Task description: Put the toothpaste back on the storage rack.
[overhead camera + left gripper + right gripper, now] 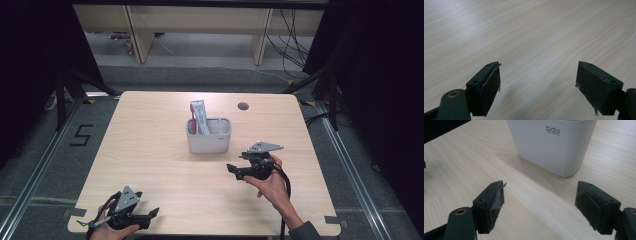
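Observation:
A white holder (pixel 209 135) with two compartments stands upright near the middle of the wooden table (pixel 150 150). A grey-and-white tube (pixel 199 116) and something red beside it stick up from its left compartment. In the right gripper view the holder (pixel 554 145) fills the upper part, marked "bdo". My right gripper (pixel 231 169) hovers to the holder's lower right, open and empty (pixel 539 200). At the table's near left corner sits my left gripper (pixel 154 212), its jaws wide apart over bare wood (pixel 537 82).
A small round hole (pixel 243 106) lies in the tabletop behind the holder. Dark floor and metal rails surround the table, with a "5" mark (pixel 81 135) on the floor at the left. Desk legs and cables stand far back.

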`<action>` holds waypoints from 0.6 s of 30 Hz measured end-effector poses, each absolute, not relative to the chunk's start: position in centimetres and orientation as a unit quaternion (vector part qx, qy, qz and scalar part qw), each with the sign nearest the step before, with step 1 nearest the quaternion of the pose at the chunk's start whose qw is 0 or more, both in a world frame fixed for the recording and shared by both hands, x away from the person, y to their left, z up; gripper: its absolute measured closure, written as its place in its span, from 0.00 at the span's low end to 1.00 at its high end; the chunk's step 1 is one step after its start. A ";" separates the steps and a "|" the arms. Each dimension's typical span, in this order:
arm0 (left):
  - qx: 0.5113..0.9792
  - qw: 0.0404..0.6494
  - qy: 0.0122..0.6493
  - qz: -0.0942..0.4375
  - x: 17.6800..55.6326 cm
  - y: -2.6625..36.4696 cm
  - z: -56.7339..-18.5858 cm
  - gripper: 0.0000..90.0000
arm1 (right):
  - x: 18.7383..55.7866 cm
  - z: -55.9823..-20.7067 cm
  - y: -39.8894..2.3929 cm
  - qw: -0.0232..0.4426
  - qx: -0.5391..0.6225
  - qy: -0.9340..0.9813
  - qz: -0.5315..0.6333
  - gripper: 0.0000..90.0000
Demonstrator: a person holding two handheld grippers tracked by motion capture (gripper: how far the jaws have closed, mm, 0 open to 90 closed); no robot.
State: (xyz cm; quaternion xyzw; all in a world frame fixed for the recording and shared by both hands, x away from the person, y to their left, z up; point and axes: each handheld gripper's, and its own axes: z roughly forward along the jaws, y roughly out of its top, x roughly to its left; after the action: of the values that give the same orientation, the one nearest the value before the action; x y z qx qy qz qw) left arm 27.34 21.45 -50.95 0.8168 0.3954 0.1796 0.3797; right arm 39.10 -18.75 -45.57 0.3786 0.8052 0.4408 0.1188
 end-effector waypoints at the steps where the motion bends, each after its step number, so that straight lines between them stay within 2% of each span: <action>1: 0.817 0.378 0.395 0.180 27.3 21.5 -51.0 0.21 | 38.9 -45.6 -18.8 0.121 0.382 0.804 0.439 0.26; 2: 0.817 0.381 0.395 0.180 27.3 21.5 -51.0 0.21 | 38.7 -45.6 -18.7 0.109 0.391 0.800 0.442 0.26; 4: 0.819 0.376 0.394 0.179 27.3 21.6 -50.9 0.21 | 38.6 -45.7 -19.0 0.121 0.381 0.804 0.440 0.25; 18: 0.822 0.372 0.390 0.181 27.3 21.6 -50.9 0.21 | 37.0 -46.6 -19.0 0.101 0.395 0.800 0.440 0.23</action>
State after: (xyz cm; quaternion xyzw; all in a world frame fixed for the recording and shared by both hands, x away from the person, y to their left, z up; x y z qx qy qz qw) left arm 27.32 21.62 -50.93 0.8224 0.3903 0.1811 0.3722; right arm 37.01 -18.96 -46.59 0.3954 0.7999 0.4400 0.1011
